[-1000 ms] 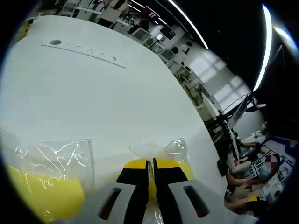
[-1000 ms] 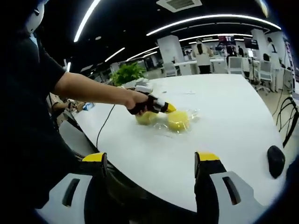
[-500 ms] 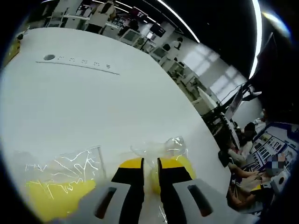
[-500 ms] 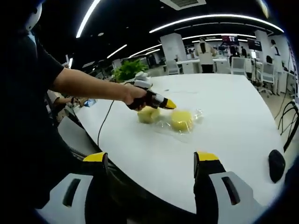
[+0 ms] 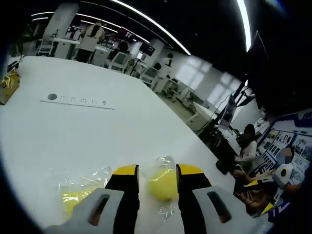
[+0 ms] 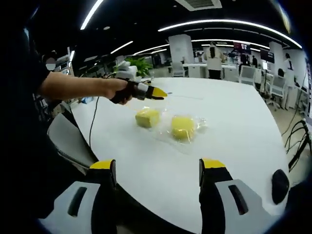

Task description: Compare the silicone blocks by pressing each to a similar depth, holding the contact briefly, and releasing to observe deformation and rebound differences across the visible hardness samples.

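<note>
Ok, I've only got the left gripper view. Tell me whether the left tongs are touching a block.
Observer: It looks like they aren't. In the right gripper view the left tongs hang in the air above the table, up and to the side of both blocks.
Operator: Give me the shape of the block on my left. The wrap blurs it.
Observer: That's the squarish block. The round block lies beside it with a gap between them.
Operator: Report the right tongs.
Observer: The right tongs are open near the table's edge and hold nothing.
</note>
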{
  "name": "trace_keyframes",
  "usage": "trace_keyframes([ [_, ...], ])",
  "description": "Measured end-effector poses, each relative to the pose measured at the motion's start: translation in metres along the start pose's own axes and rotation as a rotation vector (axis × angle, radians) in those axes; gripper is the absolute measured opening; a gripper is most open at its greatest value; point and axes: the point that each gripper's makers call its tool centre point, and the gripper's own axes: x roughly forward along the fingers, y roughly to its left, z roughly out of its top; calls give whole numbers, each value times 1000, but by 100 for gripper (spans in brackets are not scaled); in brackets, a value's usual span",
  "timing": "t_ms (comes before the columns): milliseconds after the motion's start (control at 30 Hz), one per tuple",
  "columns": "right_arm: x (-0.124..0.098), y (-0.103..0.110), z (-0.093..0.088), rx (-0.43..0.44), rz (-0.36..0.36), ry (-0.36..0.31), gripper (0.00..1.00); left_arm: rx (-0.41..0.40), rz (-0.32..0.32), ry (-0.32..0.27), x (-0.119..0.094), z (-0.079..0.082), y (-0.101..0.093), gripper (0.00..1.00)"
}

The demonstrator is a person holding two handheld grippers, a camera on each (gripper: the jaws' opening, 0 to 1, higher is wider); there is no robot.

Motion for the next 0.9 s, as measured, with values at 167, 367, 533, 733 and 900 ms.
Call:
trace_keyframes([
  [167,10,4,7,-19,34,-2,64,118,-25,-36,-34,10,-16,39],
  [367,18,5,9,-23,53,-1,67,351,-18,5,-78,2,-20,58],
  [533,24,2,4,-11,62,17,70,380,-7,38,-113,-19,-19,58],
  [733,31,0,-13,-13,56,83,71,450,16,193,-148,-73,-5,76],
  [900,33,0,-27,-45,46,175,72,444,22,303,-171,-118,6,87],
])
